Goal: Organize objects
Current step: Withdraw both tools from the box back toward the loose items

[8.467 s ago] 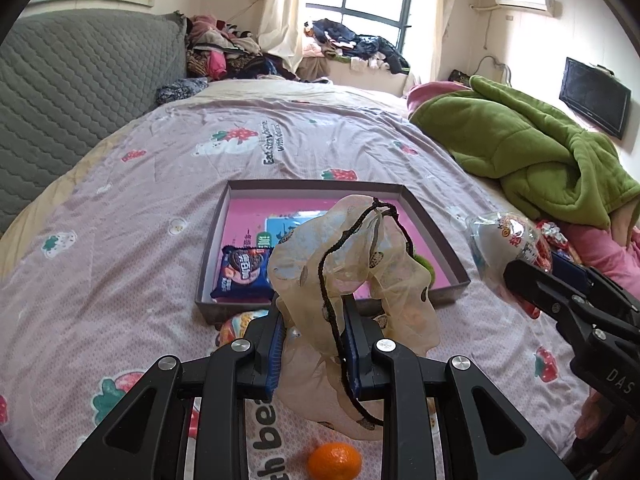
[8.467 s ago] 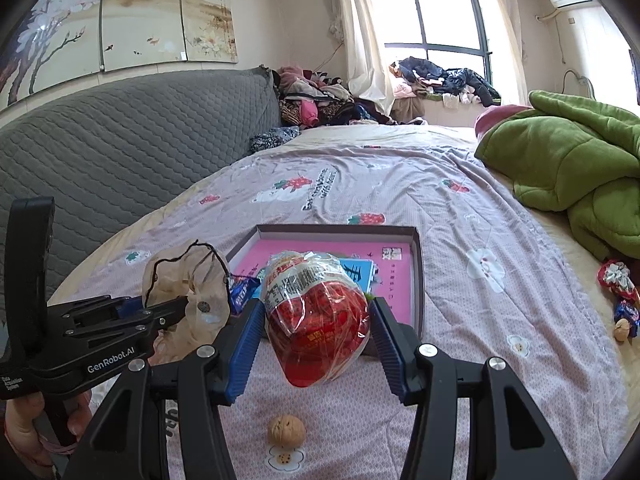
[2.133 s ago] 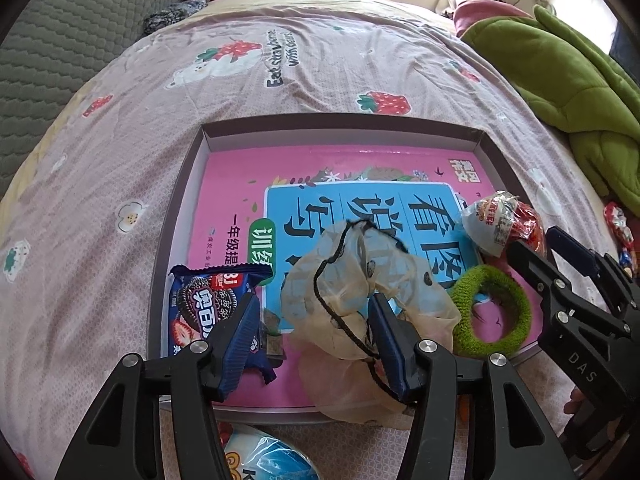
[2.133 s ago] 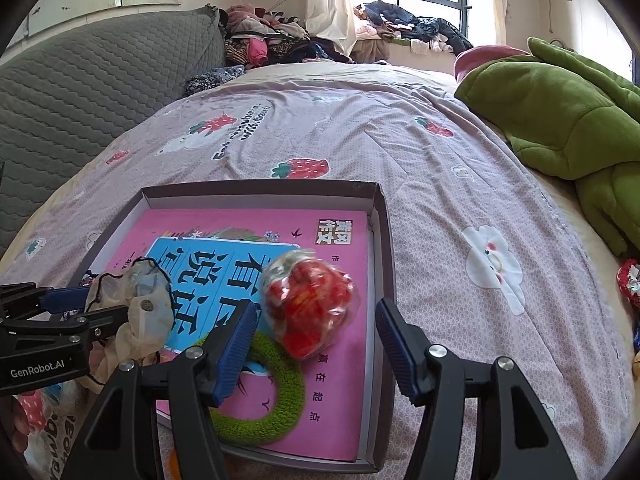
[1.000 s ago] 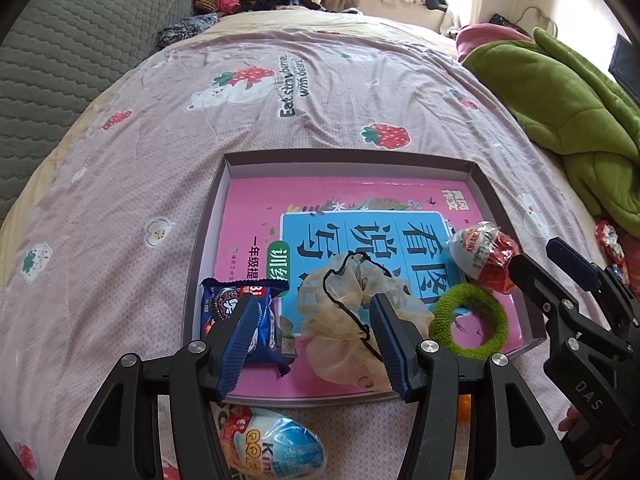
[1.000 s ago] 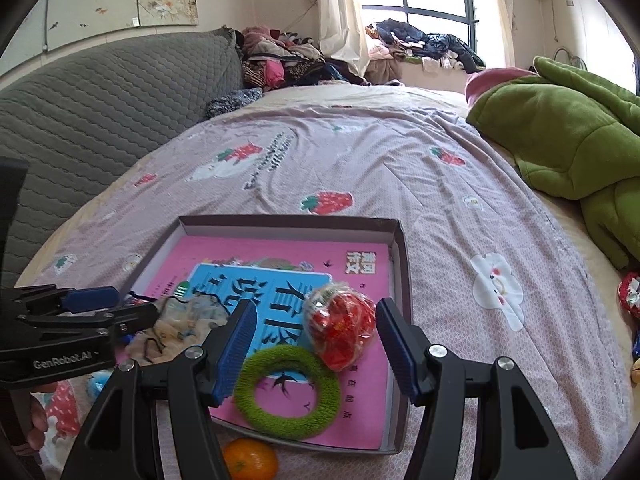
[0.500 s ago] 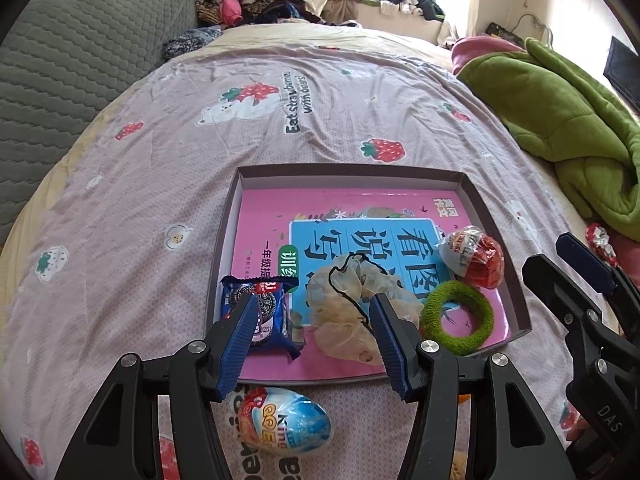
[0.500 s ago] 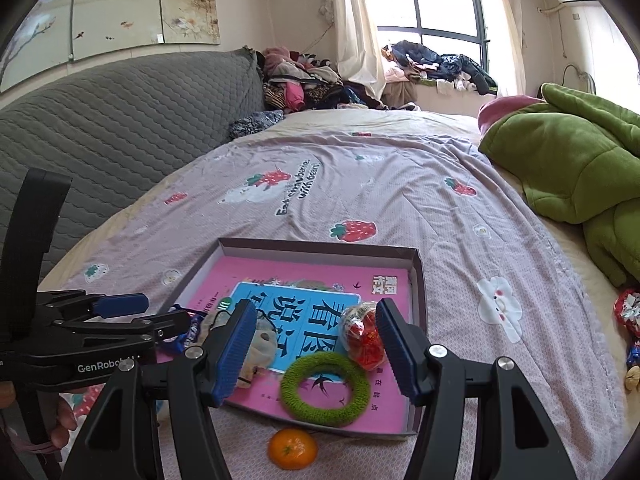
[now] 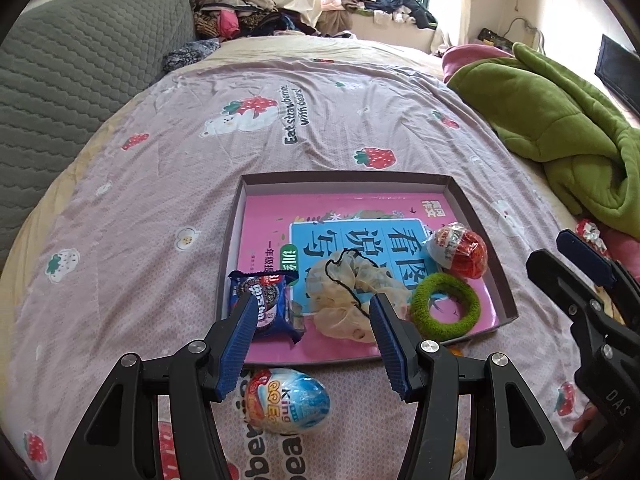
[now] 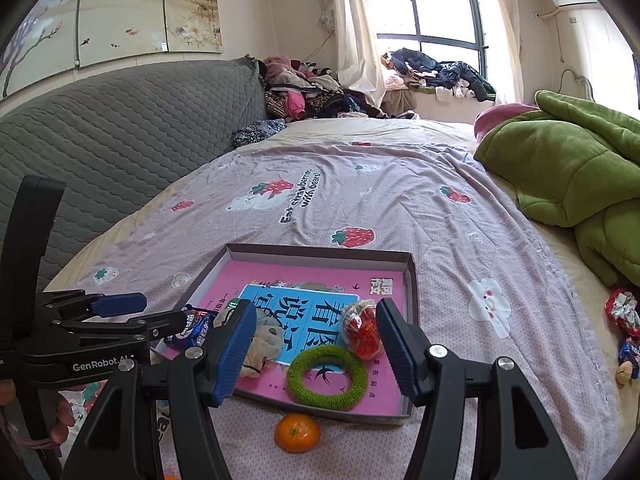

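Since sorting means gathering loose items into one container, the blue cookie packet [image 9: 262, 304], beige gauze pouch with black drawstring [image 9: 352, 294], fuzzy green ring [image 9: 446, 307] and red wrapped egg [image 9: 460, 250] lie along the near side of the shallow grey cardboard box [image 9: 344, 178] on the bed. Blue-white foil egg [image 9: 288, 400] and orange mandarin [image 10: 297, 432] remain outside it. Left tongs [image 9: 314, 330] spread, empty, pitched steeply down above the near rim; right tongs [image 10: 314, 340] spread, empty, angled shallower.
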